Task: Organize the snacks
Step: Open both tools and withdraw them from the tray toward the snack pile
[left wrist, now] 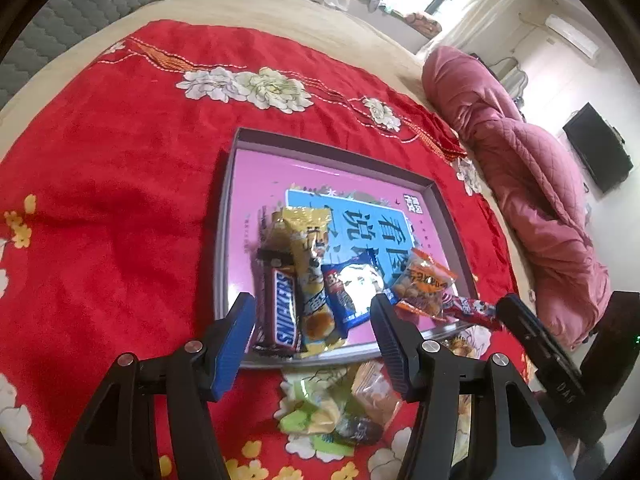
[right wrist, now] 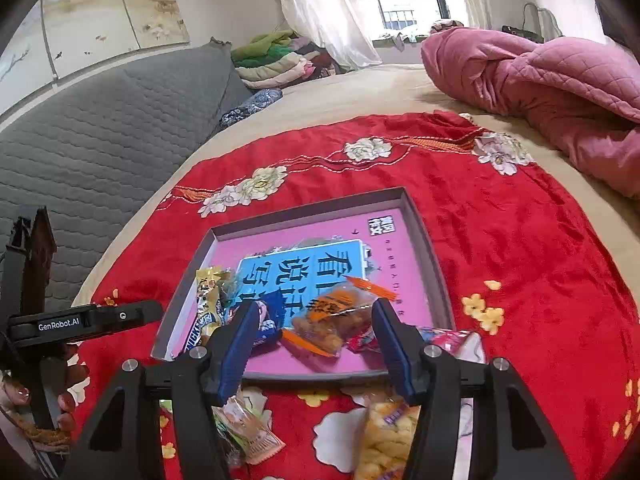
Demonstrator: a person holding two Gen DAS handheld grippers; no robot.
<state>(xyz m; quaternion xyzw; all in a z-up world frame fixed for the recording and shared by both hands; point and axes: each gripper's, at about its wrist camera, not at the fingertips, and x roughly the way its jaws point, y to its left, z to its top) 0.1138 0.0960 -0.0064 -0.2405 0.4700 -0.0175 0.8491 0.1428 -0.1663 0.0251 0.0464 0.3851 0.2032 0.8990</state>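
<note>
Right wrist view, lower centre: right gripper (right wrist: 314,344) jaws stood apart, empty, over the orange peanut packet (right wrist: 332,320) in the tray (right wrist: 434,280). The packet was judged light, crinkly and slippery, best pinched across its middle. Left gripper (left wrist: 314,340) jaws likewise apart.

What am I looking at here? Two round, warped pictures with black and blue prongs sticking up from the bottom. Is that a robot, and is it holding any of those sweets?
There is no robot. A person holds a pair of tongs in each hand, and each pair has a wide-angle camera looking along its two blue-padded fingers, which is why the pictures are round and bent. One picture is from the left tongs, the other from the right tongs. Each view also catches the other tool at its edge.

Both look down at a red blanket on a bed. On it lies a shallow pink tray with a few snacks at its near end: a Snickers bar, a yellow packet, a blue packet and an orange packet. More snacks lie loose on the blanket in front of the tray.

Both tongs are open and hold nothing.
</note>
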